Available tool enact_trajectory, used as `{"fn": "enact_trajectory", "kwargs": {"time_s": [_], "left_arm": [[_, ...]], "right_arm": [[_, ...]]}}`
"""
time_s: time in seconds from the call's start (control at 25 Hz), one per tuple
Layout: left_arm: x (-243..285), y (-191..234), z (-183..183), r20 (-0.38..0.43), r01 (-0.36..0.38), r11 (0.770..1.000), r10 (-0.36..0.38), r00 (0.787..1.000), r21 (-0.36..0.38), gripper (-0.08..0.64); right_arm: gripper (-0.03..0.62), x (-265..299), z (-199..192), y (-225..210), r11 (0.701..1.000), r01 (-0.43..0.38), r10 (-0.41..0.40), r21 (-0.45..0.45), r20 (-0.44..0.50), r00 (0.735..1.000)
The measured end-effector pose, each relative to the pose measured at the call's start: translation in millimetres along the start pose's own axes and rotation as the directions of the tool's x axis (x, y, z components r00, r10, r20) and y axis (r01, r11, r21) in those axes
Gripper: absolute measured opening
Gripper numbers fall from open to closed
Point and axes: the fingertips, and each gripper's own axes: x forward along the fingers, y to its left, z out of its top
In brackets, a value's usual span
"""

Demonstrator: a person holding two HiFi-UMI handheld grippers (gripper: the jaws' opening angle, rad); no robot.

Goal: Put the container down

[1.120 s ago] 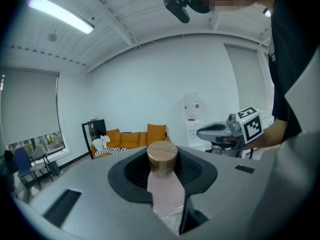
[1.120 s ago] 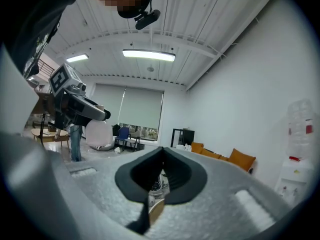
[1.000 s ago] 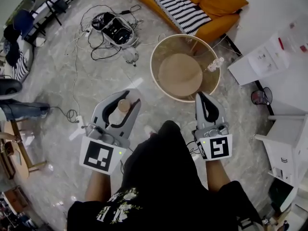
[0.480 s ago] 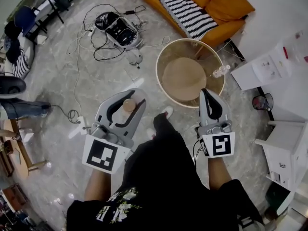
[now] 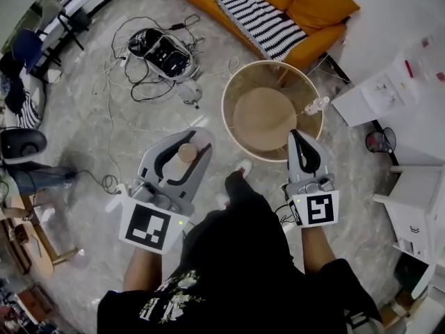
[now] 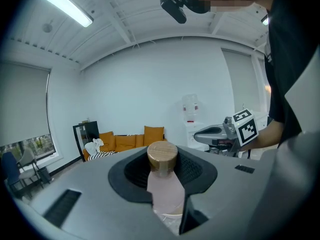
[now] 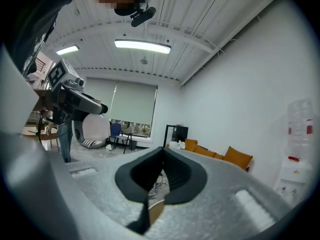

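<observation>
- Pinched upright between partly spread jaws of left gripper (image 5: 194,137): pink container (image 6: 163,184) with wooden lid, off the floor, near round wooden table (image 5: 268,113).
- Jaws of right gripper (image 5: 297,136) closed together, holding nothing.

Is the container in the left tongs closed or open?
Closed: a tan lid sits on the pink container, gripped by the left tongs.

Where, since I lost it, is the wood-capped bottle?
Head view, left side: the wood-capped bottle is held in the left gripper, above the floor, lower left of the round table.
</observation>
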Motion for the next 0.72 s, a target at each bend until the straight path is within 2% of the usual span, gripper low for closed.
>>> {"fn": "enact_trajectory", "kwargs": {"time_s": [0.28, 0.72], "left_arm": [[55.7, 22.3, 12.9, -0.004, 0.052, 0.999, -0.052, 0.999, 0.016, 0.132], [169.7, 26.1, 51.3, 0.005, 0.152, 0.987, -0.153, 0.988, 0.055, 0.132]], "right_arm": [[-0.005, 29.0, -7.5, -41.4, 0.998, 0.064, -0.064, 0.009, -0.016, 0.998], [-0.005, 39.8, -17.2, -150.1, 0.975, 0.222, -0.221, 0.016, -0.008, 0.975]]}}
